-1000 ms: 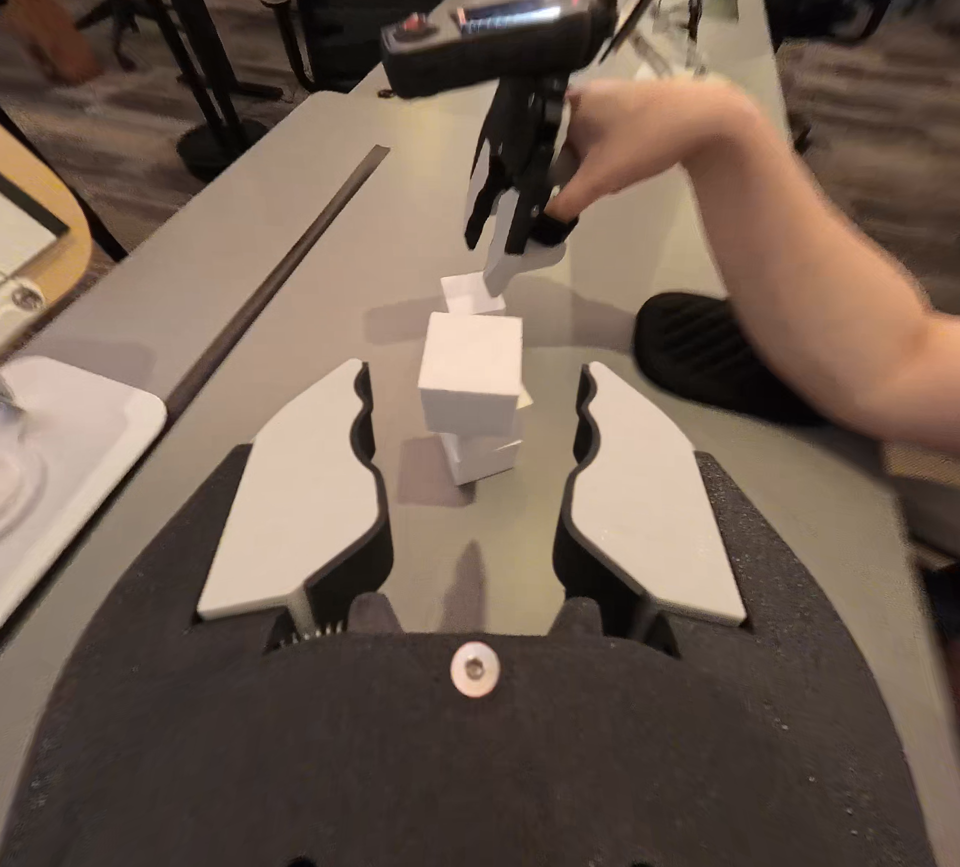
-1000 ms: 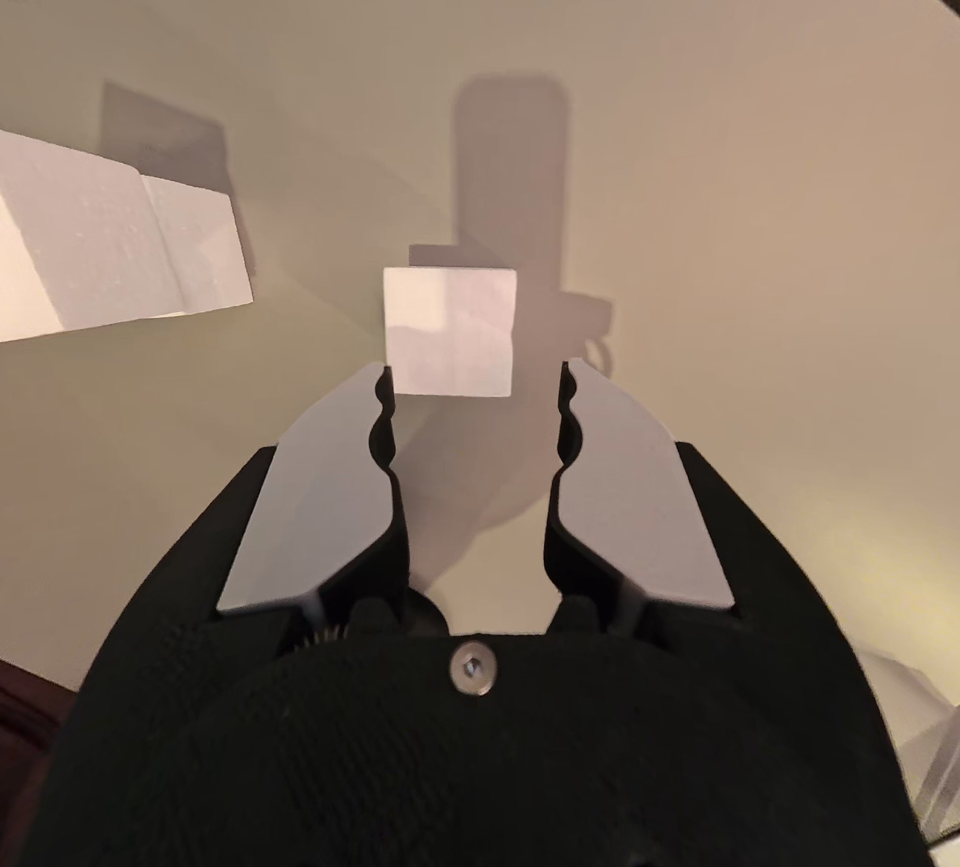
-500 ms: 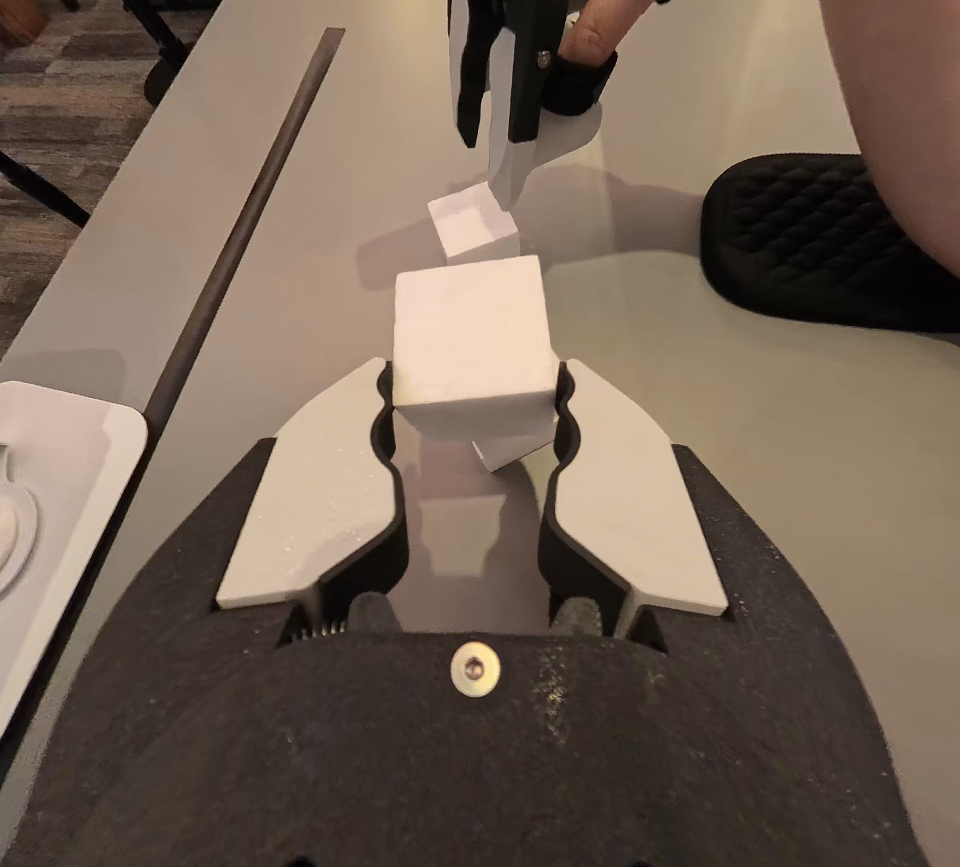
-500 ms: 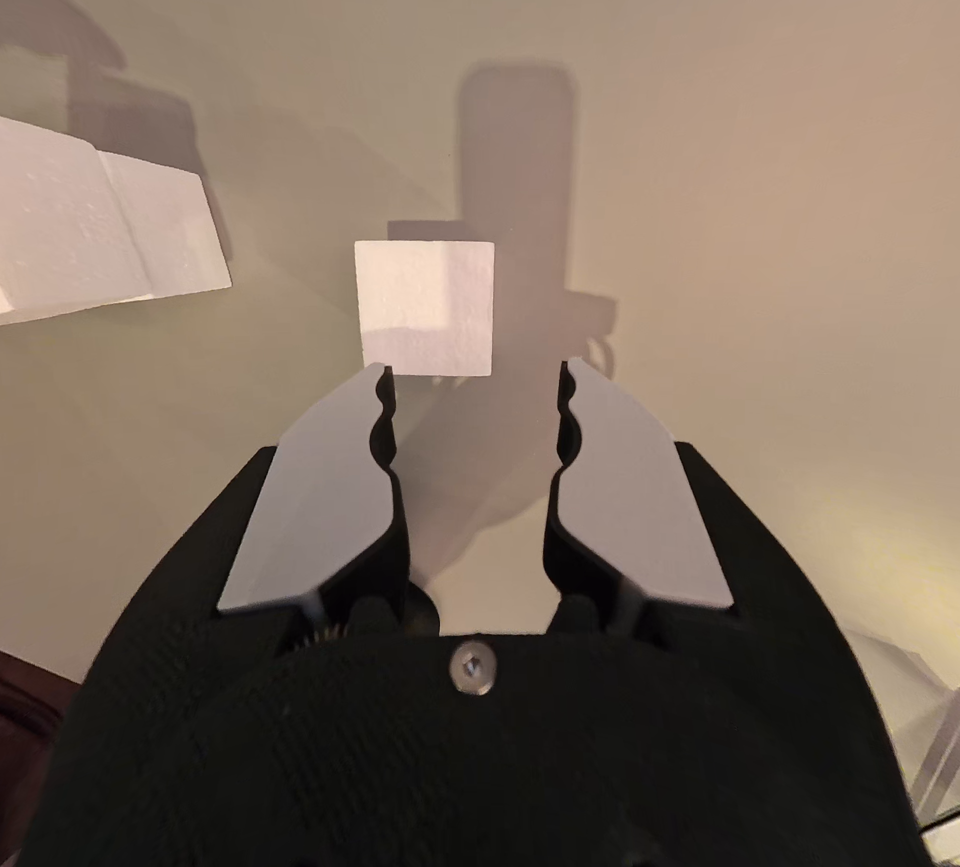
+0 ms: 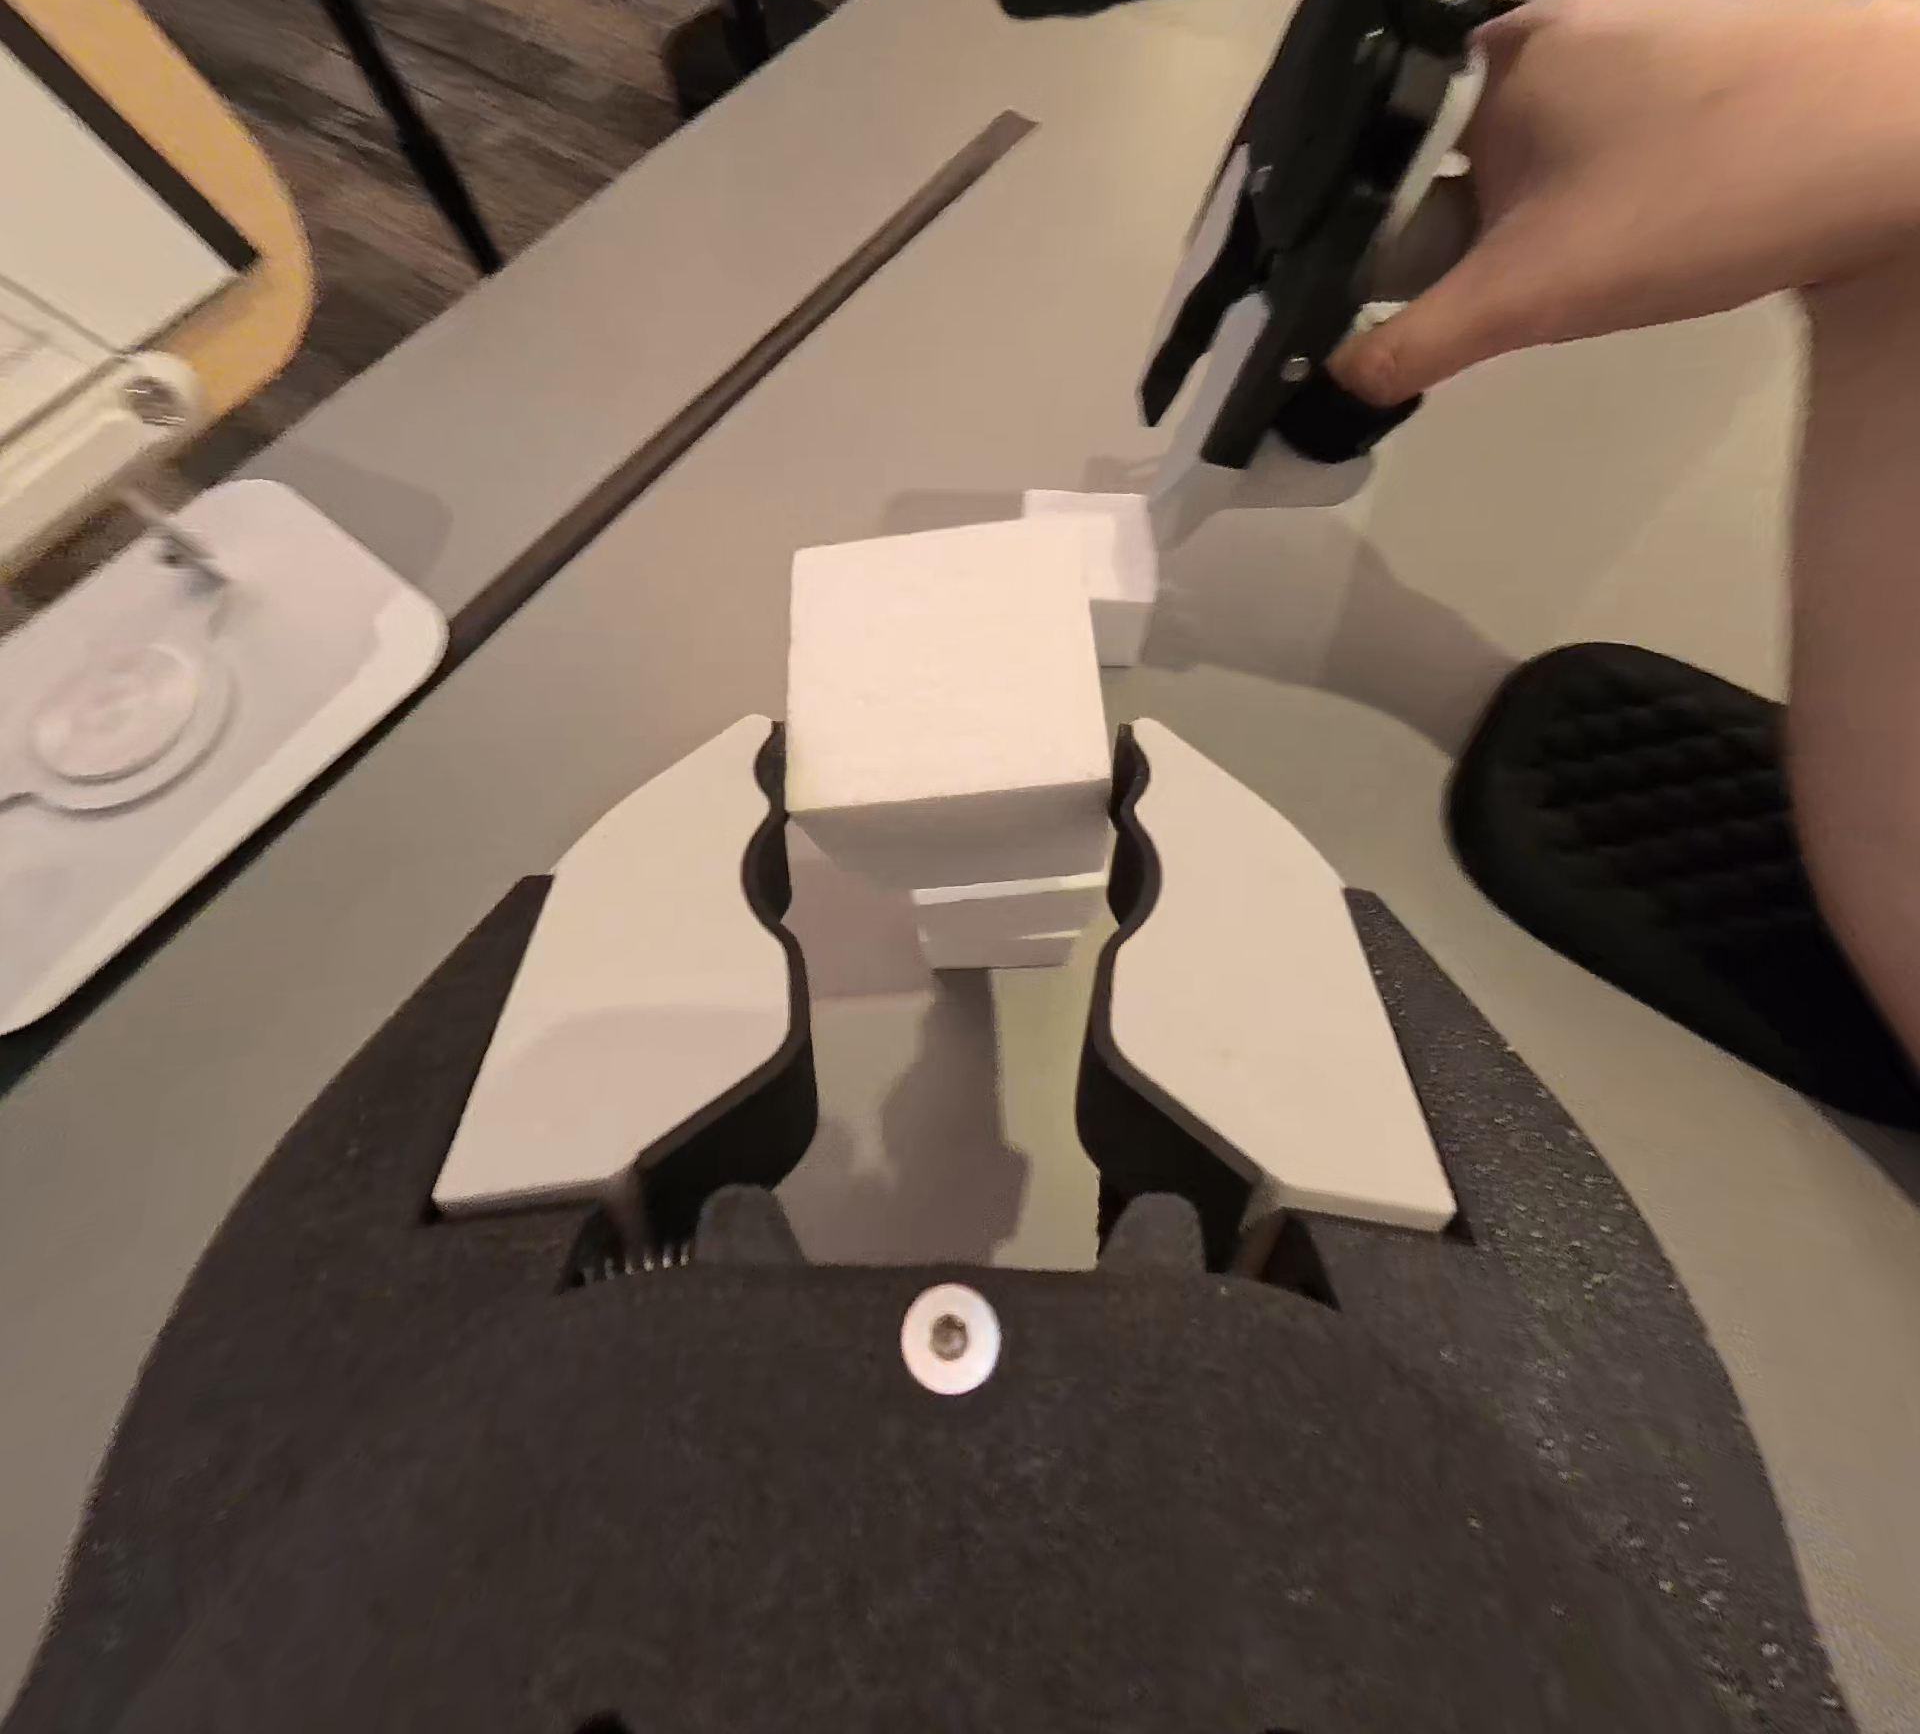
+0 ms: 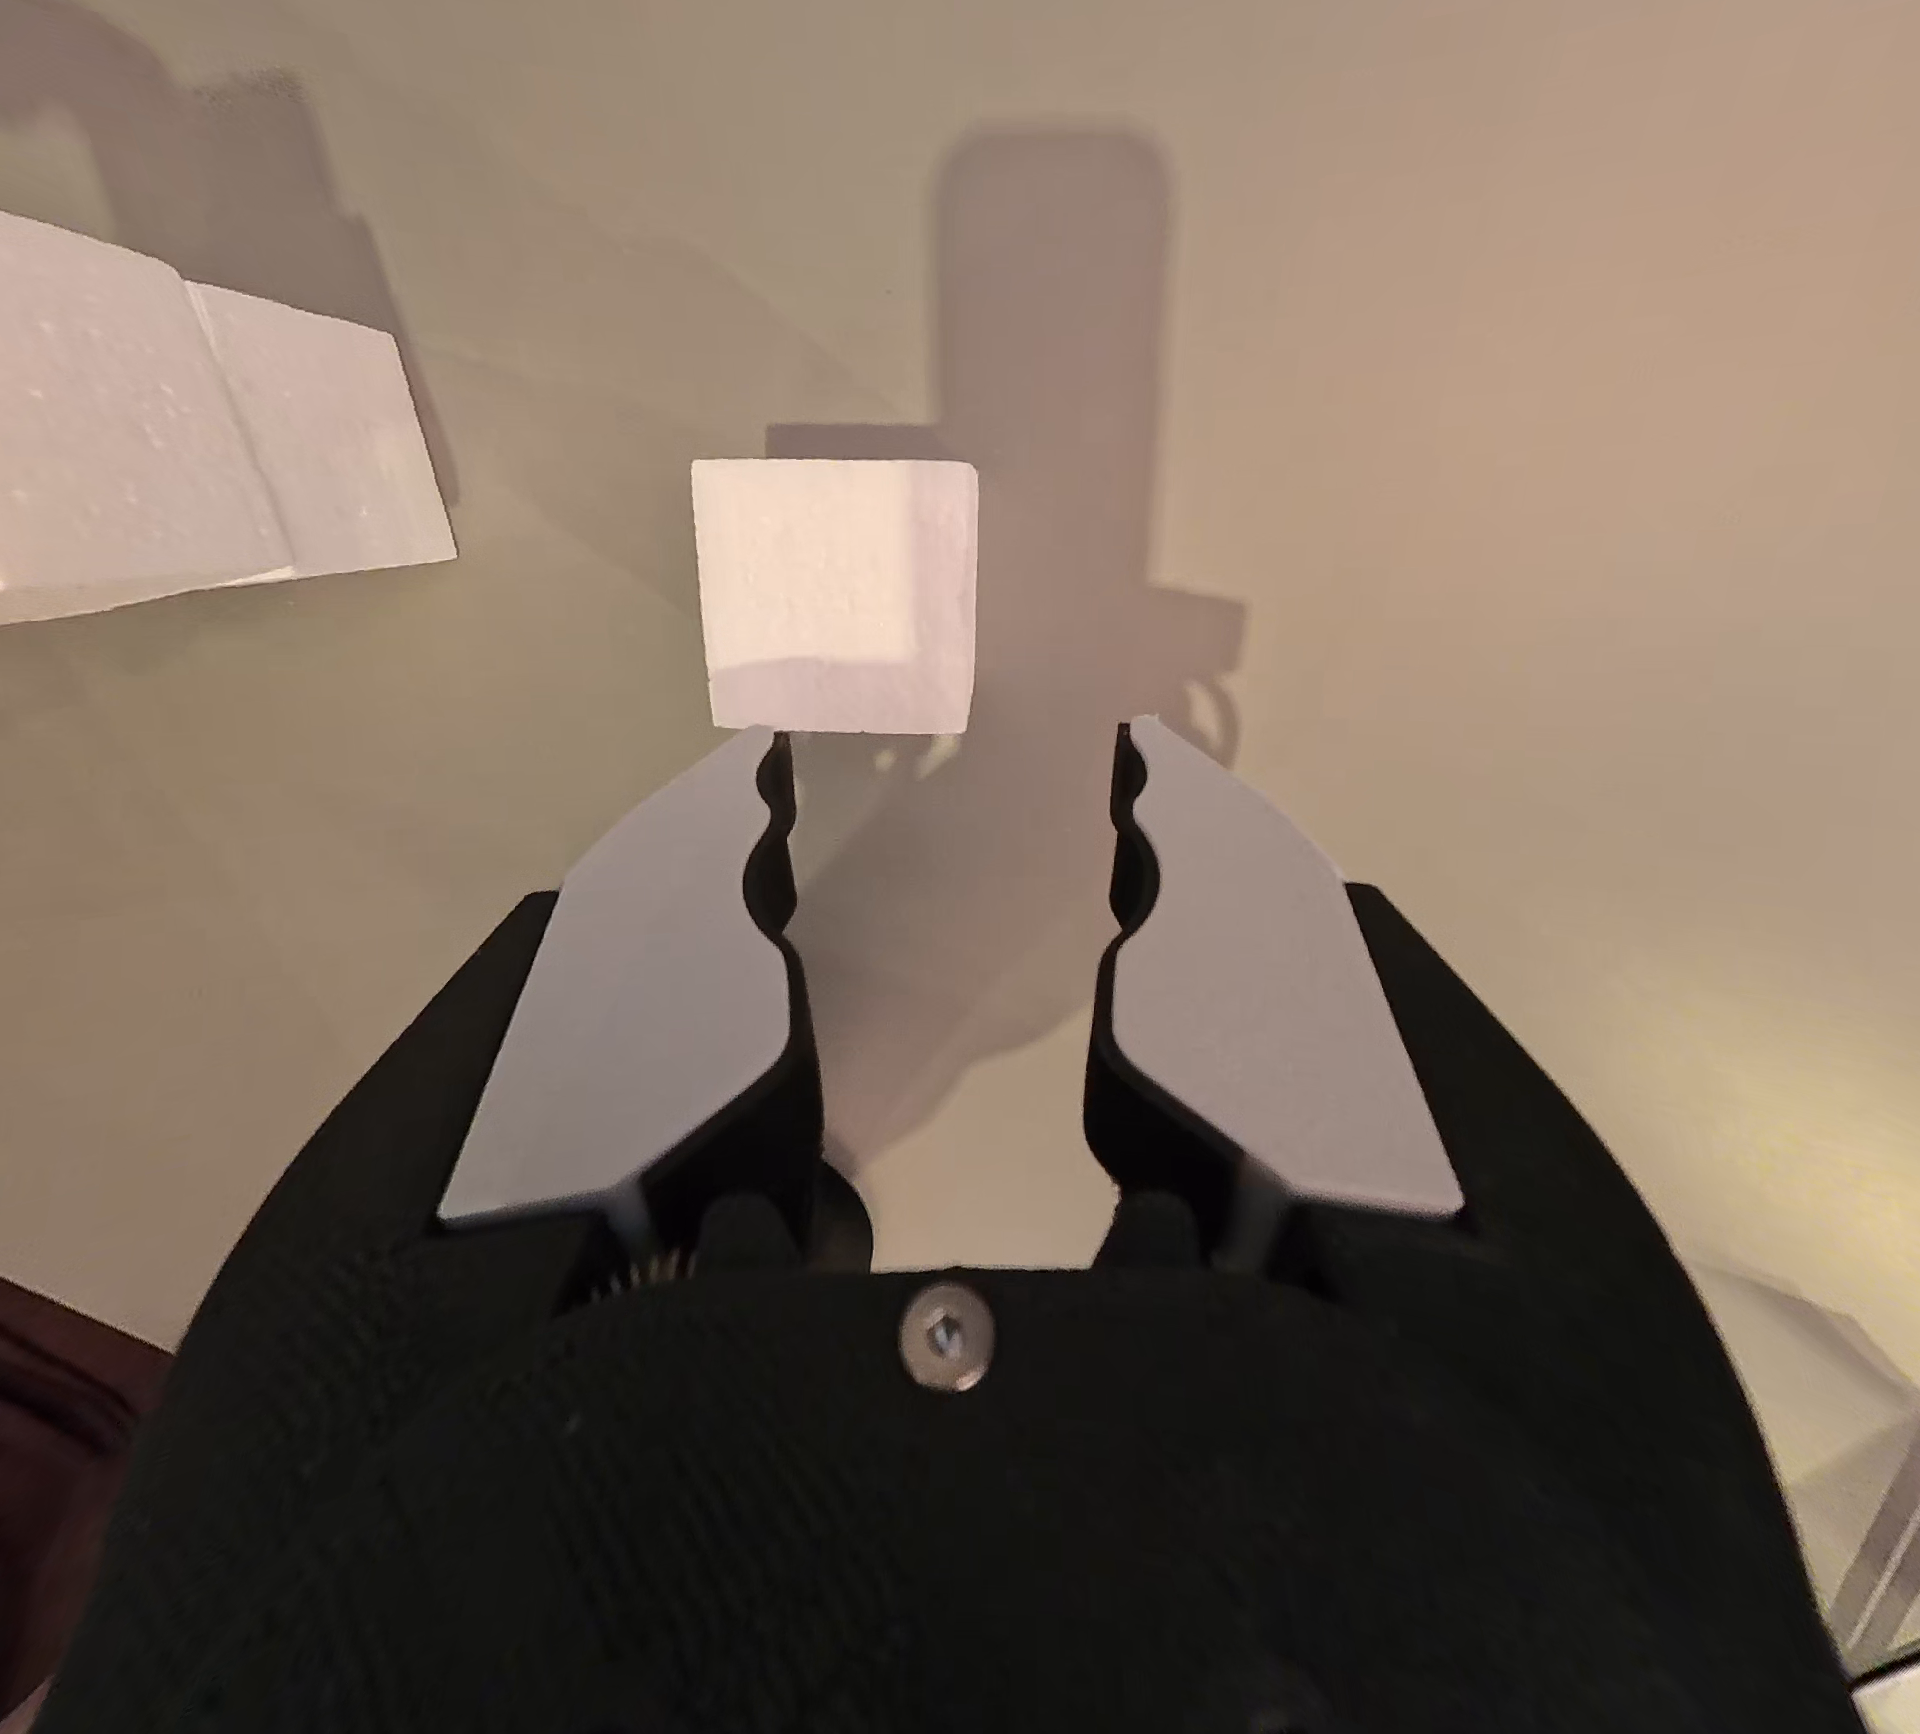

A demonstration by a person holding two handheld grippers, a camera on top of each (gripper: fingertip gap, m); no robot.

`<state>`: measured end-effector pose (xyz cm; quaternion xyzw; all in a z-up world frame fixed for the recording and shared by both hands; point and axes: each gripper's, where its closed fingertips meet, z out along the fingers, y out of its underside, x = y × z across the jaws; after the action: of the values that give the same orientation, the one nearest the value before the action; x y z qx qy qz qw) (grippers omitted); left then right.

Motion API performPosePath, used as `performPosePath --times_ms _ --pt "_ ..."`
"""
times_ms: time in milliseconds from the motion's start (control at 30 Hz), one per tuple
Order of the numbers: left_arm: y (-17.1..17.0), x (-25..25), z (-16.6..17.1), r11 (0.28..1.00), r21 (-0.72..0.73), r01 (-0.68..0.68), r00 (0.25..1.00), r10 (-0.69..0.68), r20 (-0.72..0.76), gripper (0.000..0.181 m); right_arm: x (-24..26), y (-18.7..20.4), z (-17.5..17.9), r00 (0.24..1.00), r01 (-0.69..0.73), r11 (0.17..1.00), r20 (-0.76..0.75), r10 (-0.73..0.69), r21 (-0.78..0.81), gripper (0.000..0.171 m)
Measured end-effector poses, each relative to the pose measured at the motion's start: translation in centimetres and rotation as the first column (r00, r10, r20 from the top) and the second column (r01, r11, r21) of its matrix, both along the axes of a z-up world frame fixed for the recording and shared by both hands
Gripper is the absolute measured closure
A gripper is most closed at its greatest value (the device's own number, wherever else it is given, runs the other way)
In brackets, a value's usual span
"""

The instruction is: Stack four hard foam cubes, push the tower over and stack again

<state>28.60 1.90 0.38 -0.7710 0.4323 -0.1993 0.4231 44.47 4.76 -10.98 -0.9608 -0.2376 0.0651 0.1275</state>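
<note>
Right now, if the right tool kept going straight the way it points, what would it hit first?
Most likely the lone foam cube on the table. The right tool is open and aimed down at it. The cube sits slightly left of the gap, so the left fingertip may land on it first; depth is unclear.

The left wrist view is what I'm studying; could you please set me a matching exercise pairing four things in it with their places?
Things:
1. top foam cube
2. lone foam cube
3. white tray
4. black cushion

Places:
A. far left, beyond the dark strip
B. under the right tongs
C. between the tips of the left tongs
D. on the table, far right

Pairs: 1-C, 2-B, 3-A, 4-D
</note>
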Motion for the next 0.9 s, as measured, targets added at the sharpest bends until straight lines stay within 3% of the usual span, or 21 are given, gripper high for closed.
performPosePath --times_ms 400,900 --pt "-0.3 1.4 -3.0 1.0 0.02 -0.004 0.993 0.006 -0.115 0.122 0.2 -0.1 0.1 1.0 -0.003 1.0 -0.006 0.003 0.0 0.112" --pt "-0.2 1.5 -2.8 0.999 0.037 -0.018 0.993 0.022 -0.113 0.122 0.5 -0.7 -0.5 1.0 -0.004 0.999 0.01 0.005 -0.039 0.112"
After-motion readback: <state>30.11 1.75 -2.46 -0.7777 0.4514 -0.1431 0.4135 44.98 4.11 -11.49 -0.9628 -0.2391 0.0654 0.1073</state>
